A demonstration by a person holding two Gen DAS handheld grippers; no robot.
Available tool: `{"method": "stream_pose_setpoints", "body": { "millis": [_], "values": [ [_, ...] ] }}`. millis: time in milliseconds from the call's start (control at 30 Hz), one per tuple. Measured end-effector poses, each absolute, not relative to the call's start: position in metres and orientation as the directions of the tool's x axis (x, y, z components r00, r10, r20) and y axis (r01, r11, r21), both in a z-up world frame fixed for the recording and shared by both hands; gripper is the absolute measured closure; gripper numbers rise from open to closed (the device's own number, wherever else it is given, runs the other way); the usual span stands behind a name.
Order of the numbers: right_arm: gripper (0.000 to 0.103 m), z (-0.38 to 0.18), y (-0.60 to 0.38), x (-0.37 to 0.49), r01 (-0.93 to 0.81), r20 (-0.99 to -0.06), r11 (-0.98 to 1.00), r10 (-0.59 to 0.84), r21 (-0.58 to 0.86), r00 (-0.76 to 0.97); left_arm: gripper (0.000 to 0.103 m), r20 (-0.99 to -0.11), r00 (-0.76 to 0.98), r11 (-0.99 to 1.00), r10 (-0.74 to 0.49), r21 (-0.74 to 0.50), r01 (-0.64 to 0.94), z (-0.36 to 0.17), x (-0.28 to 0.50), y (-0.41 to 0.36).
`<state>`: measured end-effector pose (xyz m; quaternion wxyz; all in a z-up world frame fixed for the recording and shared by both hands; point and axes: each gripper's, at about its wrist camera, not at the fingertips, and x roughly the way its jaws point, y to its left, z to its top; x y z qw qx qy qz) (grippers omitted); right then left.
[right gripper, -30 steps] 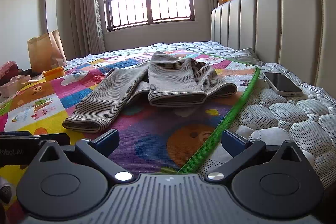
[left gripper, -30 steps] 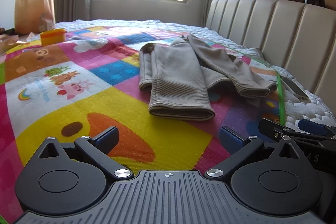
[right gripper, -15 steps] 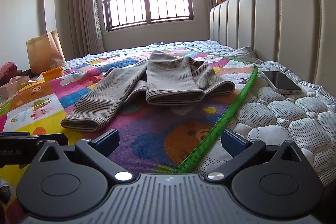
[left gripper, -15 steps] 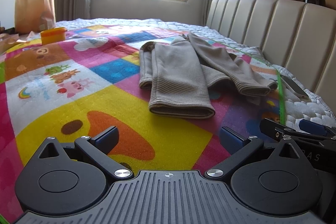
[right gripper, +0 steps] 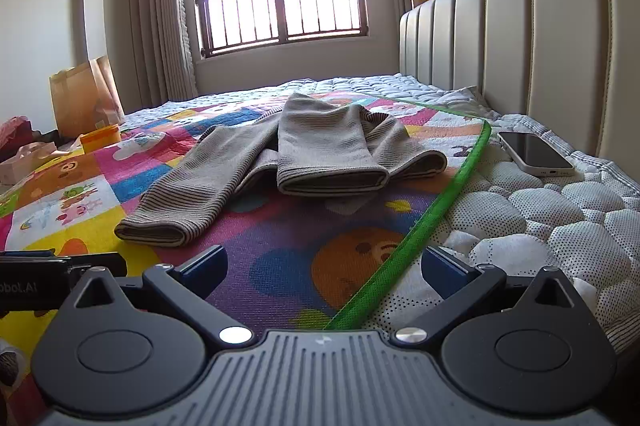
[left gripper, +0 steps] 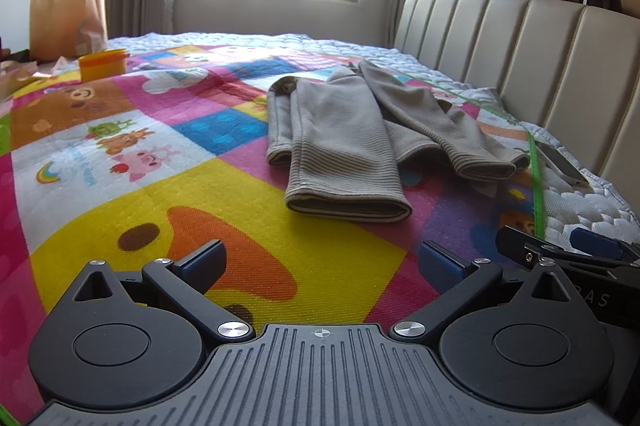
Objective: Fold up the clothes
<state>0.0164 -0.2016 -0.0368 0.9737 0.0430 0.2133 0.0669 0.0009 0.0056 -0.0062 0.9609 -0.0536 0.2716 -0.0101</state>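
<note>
Lying on the colourful mat point(left gripper: 168, 186), the taupe ribbed garment point(left gripper: 340, 146) sits ahead of both grippers, apart from each. Left gripper point(left gripper: 322, 262) and right gripper point(right gripper: 324, 264) have jaws spread, empty. Sleeves run lengthwise toward the cameras, cuffs nearest. Phone point(right gripper: 534, 152) on mattress at right.

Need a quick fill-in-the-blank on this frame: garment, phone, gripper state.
1. The beige ribbed garment lies on a colourful cartoon ____.
2. The phone rests on the quilted mattress, outside the mat's ____ edging.
3. Both the left gripper and right gripper are ____ and hold nothing.

Missing words: mat; green; open
</note>
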Motion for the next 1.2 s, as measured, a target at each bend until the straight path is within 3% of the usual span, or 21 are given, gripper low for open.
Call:
{"method": "stream_pose_setpoints", "body": {
  "millis": [1200],
  "values": [
    [0.0,-0.0365,-0.2074,0.0238,-0.097,-0.418,0.988,0.138,0.118,0.898,0.0,-0.52,0.851,0.993,-0.071,-0.116,0.012,-0.0059,0.0082,0.0079]
  ]
}}
